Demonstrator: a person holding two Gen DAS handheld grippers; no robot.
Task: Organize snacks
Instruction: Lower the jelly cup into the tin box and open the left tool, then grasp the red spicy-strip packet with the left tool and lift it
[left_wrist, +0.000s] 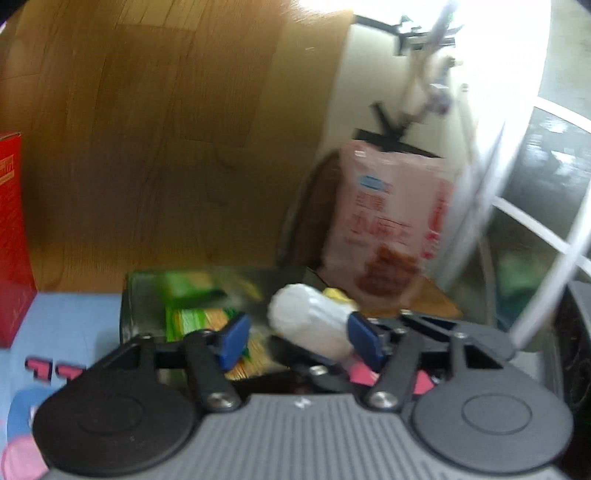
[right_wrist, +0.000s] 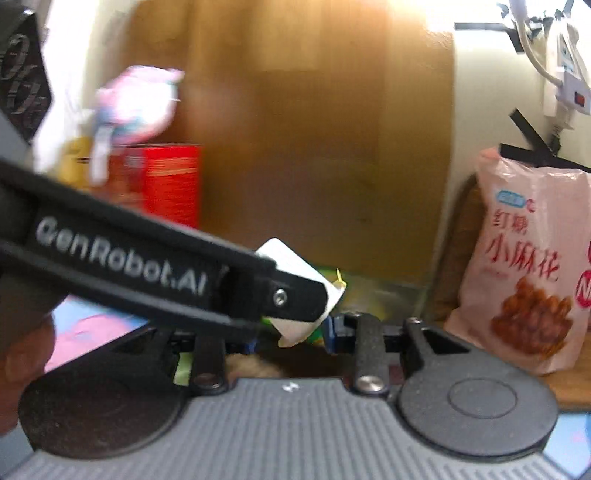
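Note:
A white packet (left_wrist: 310, 321) hangs between the blue pads of my left gripper (left_wrist: 299, 341). It leans on the right pad, and a gap shows at the left pad, so the jaws stand open. In the right wrist view the left gripper's black finger (right_wrist: 155, 266) crosses in front, with the white packet (right_wrist: 286, 258) at its tip. My right gripper (right_wrist: 291, 338) has narrow jaws, mostly hidden behind that finger. The packet's lower corner and a bit of green wrapper (right_wrist: 317, 334) show between its pads; what they press on is unclear. Green and orange snack packets (left_wrist: 192, 317) lie in a dark box (left_wrist: 127, 295) below.
A pink bag of fried dough twists (left_wrist: 388, 229) (right_wrist: 524, 266) leans against the wall at the right. A red box (left_wrist: 11, 236) (right_wrist: 170, 184) stands at the left with a pink bundle (right_wrist: 136, 107) above it. Wood panelling is behind, a blue patterned cloth (left_wrist: 66, 325) below.

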